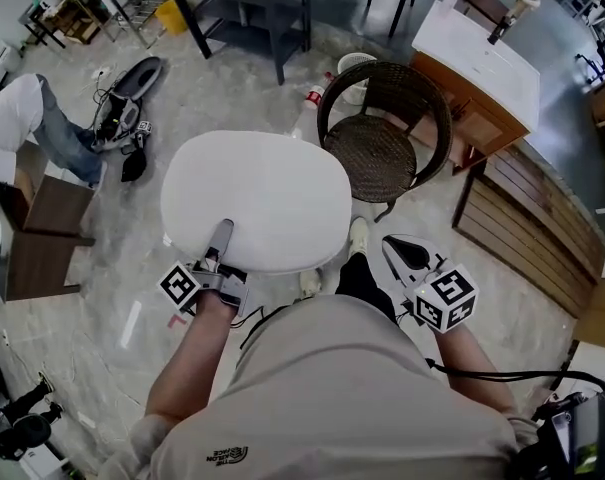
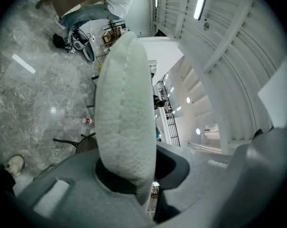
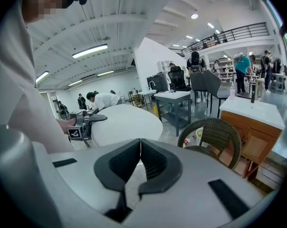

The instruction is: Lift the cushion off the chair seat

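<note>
Nearest the body, the left gripper (image 1: 220,240) has its jaws clenched on the near rim of the white cushion (image 1: 257,203), one jaw lying over the top face and the other under it; in the left gripper view the fleecy edge sits deep in the throat of the jaws, pinched at this one spot only; the right gripper (image 1: 404,251) hangs off to the person's right, jaws pressed together with nothing between them, well apart from the cushion and giving it no support; the cushion is held out in the air in front of the person, roughly flat, and it looks clear of the seat; just beyond it and to the right stands the wicker chair (image 1: 384,128), its woven seat bare, with the cushion's far right edge close to the chair's rim; a small bottle (image 1: 314,96) stands on the floor beside the chair; past that is a wooden worktop (image 1: 479,56) with a white top; the main risk, as I judge it, is the lone grip at the rim: the wide cushion could sag, twist or slide out; it could also brush the chair's rim or tip the bottle.
</note>
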Action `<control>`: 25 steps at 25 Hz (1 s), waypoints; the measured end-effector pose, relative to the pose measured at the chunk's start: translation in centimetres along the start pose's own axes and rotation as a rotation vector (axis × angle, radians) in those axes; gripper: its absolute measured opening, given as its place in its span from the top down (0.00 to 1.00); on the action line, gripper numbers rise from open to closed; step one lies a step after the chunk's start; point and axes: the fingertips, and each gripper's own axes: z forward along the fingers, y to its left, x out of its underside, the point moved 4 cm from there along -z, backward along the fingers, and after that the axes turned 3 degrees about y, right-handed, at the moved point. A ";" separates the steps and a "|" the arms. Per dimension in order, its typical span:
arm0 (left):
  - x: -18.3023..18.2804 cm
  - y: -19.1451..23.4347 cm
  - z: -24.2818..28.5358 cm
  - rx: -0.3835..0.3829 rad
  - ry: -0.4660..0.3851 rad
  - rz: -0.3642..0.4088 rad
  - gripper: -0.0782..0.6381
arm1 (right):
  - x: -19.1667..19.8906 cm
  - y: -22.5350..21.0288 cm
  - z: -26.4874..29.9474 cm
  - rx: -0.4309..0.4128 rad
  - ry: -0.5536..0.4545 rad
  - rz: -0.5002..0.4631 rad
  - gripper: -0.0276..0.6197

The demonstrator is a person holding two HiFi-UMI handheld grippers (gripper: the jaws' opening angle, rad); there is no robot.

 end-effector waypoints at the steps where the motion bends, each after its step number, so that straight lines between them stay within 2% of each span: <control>1: 0.0 0.0 -0.2 -0.002 -0.001 0.000 0.81 | -0.1 0.1 0.0 -0.002 -0.001 -0.004 0.93; 10: -0.1 0.7 -2.0 -0.004 -0.019 -0.008 0.81 | 0.0 1.6 0.3 -0.017 0.009 -0.034 0.94; 25: -0.3 1.4 -2.3 -0.023 -0.025 0.010 0.81 | 0.0 1.6 0.7 -0.036 0.014 -0.043 0.94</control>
